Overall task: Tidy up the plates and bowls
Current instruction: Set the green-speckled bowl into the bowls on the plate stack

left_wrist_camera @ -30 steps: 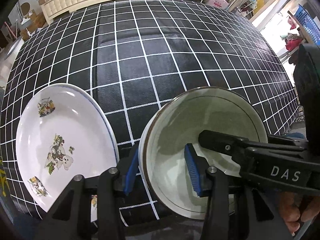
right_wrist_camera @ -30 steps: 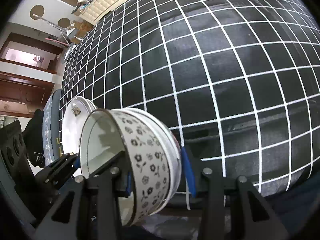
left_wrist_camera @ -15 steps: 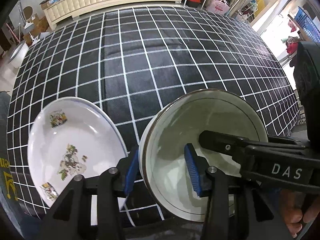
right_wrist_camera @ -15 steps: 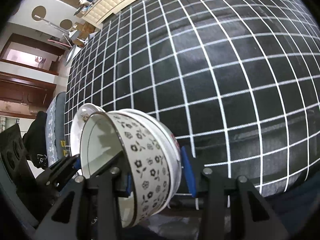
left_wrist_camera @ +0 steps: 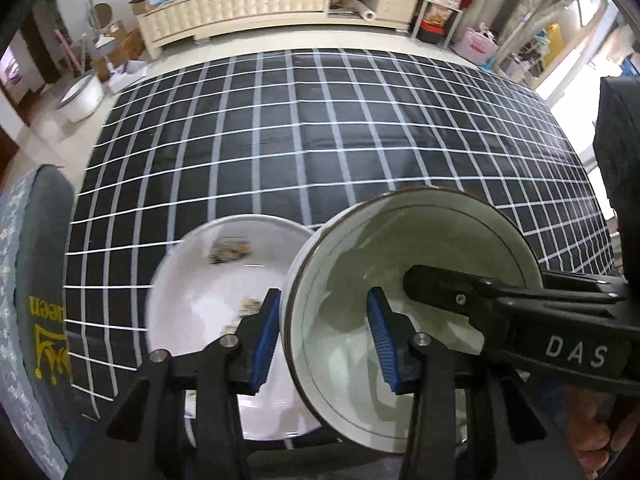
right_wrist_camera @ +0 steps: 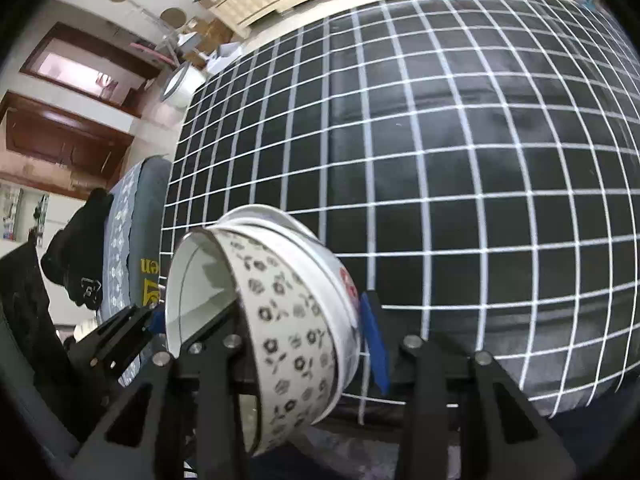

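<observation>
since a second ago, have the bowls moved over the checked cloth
Yes. The stacked bowls, held between both tools, have come up and left: in the left wrist view they now overlap the plate that lay apart from them, and more of the cloth shows.

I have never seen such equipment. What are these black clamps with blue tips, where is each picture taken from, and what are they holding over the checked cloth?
There is no robot here. A person holds a hand-worked clamp, called a gripper, in each hand. A wide-angle camera on each gripper looks along its two fingers. One picture comes from the left gripper, the other from the right gripper. Both grip the same stack of bowls at opposite sides of its rim, with one finger inside and one outside. Their jaws are closing on its wall. The stack is held tilted over a black checked cloth. A white decorated plate lies on the cloth beside it.
</observation>
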The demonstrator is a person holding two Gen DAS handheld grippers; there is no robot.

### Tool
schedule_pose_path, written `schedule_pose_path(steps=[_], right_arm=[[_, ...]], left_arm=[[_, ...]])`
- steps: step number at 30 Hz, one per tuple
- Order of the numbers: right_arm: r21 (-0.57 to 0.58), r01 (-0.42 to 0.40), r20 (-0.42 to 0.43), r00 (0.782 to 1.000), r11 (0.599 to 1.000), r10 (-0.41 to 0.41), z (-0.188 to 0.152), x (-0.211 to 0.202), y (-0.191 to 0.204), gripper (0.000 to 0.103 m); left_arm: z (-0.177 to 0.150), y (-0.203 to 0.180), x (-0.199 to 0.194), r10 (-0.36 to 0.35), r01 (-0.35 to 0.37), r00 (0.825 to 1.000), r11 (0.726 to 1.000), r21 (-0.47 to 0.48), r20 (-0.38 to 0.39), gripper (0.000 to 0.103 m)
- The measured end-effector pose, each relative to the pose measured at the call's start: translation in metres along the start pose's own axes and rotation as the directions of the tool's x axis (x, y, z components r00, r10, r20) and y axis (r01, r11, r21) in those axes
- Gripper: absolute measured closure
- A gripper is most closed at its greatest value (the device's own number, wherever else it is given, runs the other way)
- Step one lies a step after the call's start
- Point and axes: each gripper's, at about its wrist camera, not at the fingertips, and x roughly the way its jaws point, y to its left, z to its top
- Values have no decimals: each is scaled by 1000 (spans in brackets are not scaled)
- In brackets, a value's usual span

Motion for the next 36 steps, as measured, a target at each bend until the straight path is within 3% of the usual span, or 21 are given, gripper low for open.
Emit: schedule_pose_path(steps=[7,16,19,31,36], right_arm=[[-43,-9,-45,999,999,8,7,19,24,61],[-41,-13,-132,991,999,8,1,54,32,61],[-50,-9,-126,992,999,2,2,56,36,60],[-106,-3,-95,995,994,-7,8,59,37,60],[-109,-10,-96,995,994,-1,11,60,35,60]], left_arm=[[8,39,-3,21,-21,1000,998,-57,-3,62],[-21,55,21,27,-33,998,993,-111,-60,62],[-34,59,22,25,-32,998,992,-119,-59,63],[-31,62,27,43,-45,999,994,-97,-24,64],[-30,69,29,14,-16,1000,993,-119,-16,64]])
